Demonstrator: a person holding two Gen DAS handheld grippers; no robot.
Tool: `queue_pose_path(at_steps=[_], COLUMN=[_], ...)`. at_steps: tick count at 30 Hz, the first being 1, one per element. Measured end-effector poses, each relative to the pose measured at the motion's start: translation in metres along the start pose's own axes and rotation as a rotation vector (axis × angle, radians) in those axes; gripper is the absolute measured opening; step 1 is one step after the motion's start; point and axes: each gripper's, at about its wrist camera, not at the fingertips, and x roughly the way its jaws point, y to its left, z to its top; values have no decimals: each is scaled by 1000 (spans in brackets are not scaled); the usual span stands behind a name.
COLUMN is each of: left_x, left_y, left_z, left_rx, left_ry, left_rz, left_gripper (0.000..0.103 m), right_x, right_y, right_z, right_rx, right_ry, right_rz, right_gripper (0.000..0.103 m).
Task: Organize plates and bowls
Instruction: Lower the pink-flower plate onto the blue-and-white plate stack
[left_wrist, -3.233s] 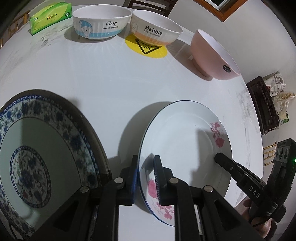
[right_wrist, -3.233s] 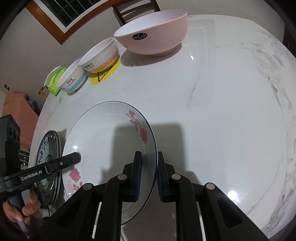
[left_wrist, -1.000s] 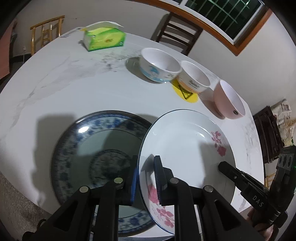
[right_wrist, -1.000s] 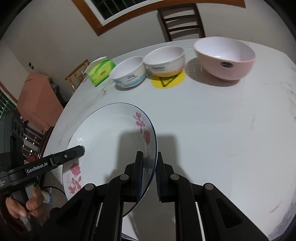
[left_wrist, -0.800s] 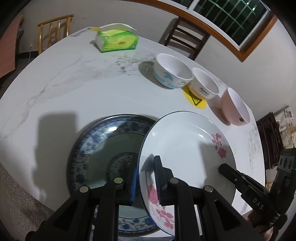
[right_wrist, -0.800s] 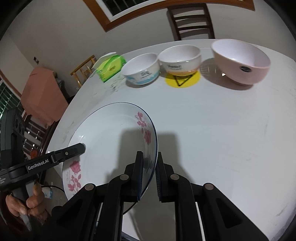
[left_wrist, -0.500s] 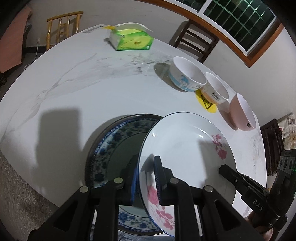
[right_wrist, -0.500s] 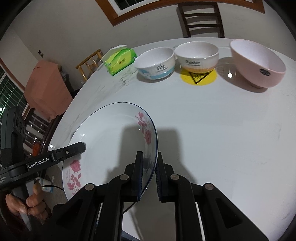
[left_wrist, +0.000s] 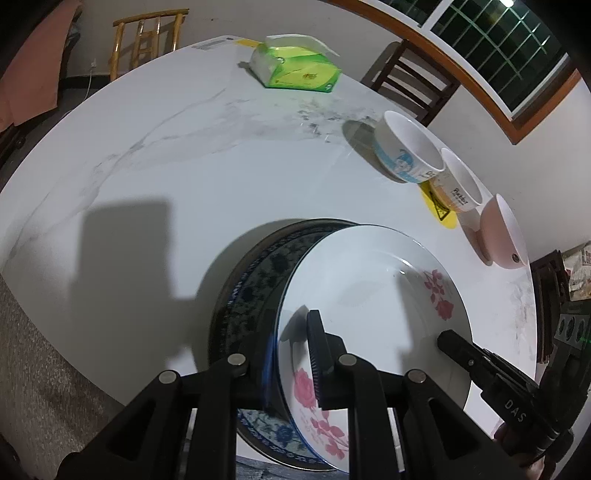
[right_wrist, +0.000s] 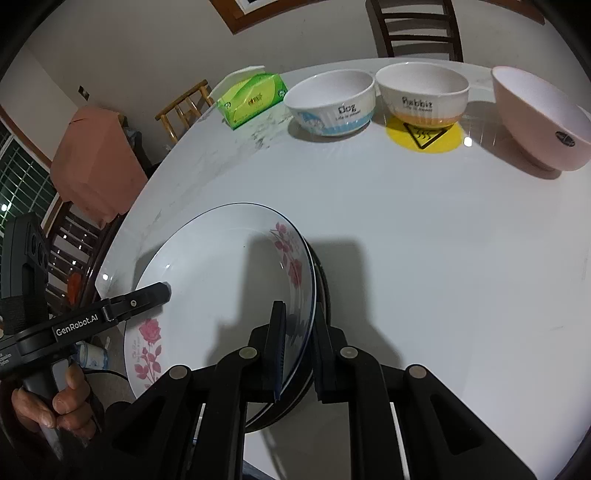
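A white plate with pink roses (left_wrist: 369, 295) (right_wrist: 221, 280) hangs above the blue-patterned plate (left_wrist: 255, 291), whose dark rim (right_wrist: 320, 291) peeks out on the right. My left gripper (left_wrist: 291, 332) is shut on the rose plate's left rim. On the opposite rim my right gripper (right_wrist: 295, 321) is shut too. Each gripper shows in the other's view: the right one (left_wrist: 448, 338) and the left one (right_wrist: 162, 290), held by a hand (right_wrist: 55, 402). The rose plate covers most of the blue plate.
At the back of the round white table (right_wrist: 424, 229) stand a Dog bowl (right_wrist: 332, 101), a Rabbit bowl (right_wrist: 423, 94) on a yellow sticker, a pink bowl (right_wrist: 539, 118) and a green tissue pack (right_wrist: 253, 98). Wooden chairs (left_wrist: 410, 79) ring the table.
Both grippers carried the rose plate leftward over the blue-patterned plate and slightly lower; it now covers most of that plate. Both grips stayed shut.
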Motion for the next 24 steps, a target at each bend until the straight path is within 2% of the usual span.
queue_pose_path(at_steps=[24], left_x=[11], left_y=[16], left_z=[4], left_rx=[-46], left_ry=[30], left_rz=[-3], left_gripper=[16], right_x=[16], right_y=[9], right_z=[-3], right_rx=[-19], right_ry=[46], right_rz=[-4], right_gripper=[16])
